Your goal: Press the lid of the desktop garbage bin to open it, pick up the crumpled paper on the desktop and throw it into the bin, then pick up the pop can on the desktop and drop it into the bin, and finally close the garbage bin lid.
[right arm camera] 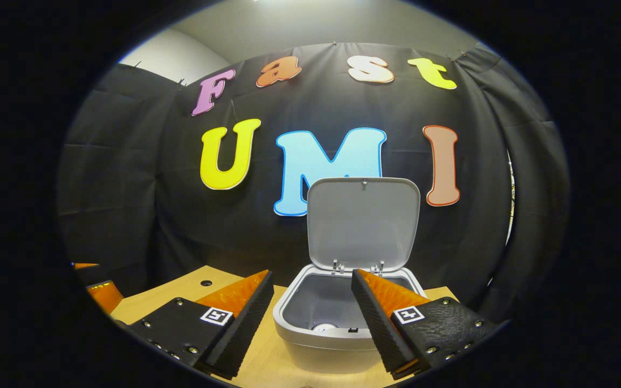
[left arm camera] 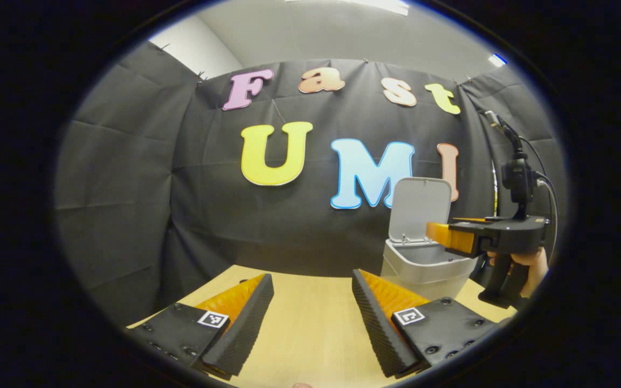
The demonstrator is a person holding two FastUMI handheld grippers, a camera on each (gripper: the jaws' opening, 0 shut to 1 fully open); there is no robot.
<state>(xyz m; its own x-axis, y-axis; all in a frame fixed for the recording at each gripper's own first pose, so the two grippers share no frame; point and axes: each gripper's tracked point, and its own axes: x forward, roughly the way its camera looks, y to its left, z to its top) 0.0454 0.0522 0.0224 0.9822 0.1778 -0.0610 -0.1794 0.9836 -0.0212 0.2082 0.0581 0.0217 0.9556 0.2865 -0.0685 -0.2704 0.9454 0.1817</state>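
Two grippers, left gripper (left arm camera: 313, 315) and right gripper (right arm camera: 310, 315), fingers spread, nothing held. Grey plastic bin (right arm camera: 337, 318) on wooden worktop (left arm camera: 310, 334), hinged lid (right arm camera: 363, 223) upright. Lid judged light, rigid; top edge best pushed.

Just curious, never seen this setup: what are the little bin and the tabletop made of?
The bin and its raised lid look like moulded grey plastic, matte, with smooth rounded corners. The table looks like pale wood or a wood-look laminate, judging by its faint grain.

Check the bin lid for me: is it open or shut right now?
Open. The lid stands upright behind the bin, hinged at the back rim, and the right gripper view looks straight into the cavity.
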